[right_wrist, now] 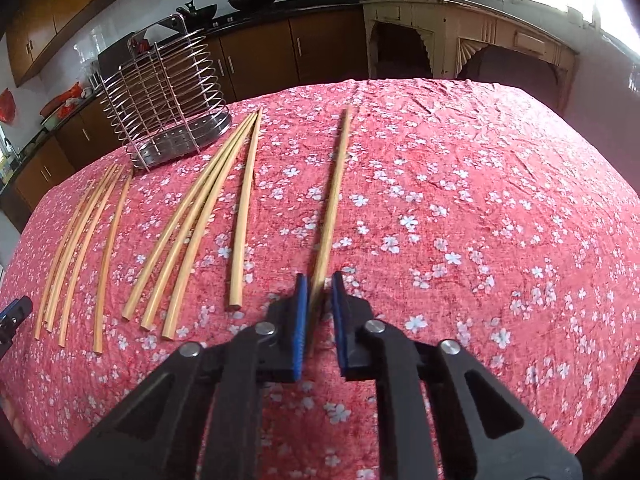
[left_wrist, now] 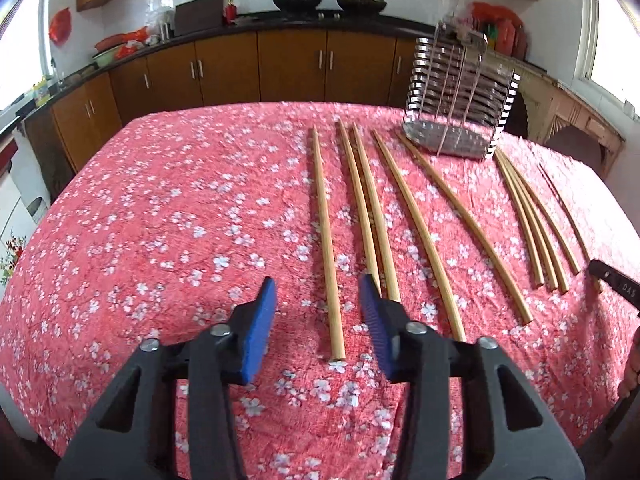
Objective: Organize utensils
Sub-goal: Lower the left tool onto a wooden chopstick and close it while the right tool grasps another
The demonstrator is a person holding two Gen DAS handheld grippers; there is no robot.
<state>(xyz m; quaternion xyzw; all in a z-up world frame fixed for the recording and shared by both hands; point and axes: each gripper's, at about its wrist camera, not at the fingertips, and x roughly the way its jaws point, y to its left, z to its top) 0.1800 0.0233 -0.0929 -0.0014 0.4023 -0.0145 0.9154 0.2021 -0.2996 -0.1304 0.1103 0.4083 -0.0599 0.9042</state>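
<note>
Pink floral cloth covers the desk [left_wrist: 160,220], so the job looks barely begun. Nearest, the right hand-held gripper [right_wrist: 320,292] pinches one chopstick [right_wrist: 334,184]; the left hand-held gripper [left_wrist: 318,300] is spread astride another chopstick [left_wrist: 326,232], not touching it. Beyond, more chopsticks [right_wrist: 200,216] lie loose; the rack [right_wrist: 168,104] at the far side looks empty

Pink-red tablecloth [left_wrist: 160,240] with white blossom print; pale tan chopsticks [left_wrist: 328,240]; silvery wire rack [left_wrist: 456,92]; blue gripper pads [right_wrist: 301,320]; cabinets [left_wrist: 280,68] apparently brown.
</note>
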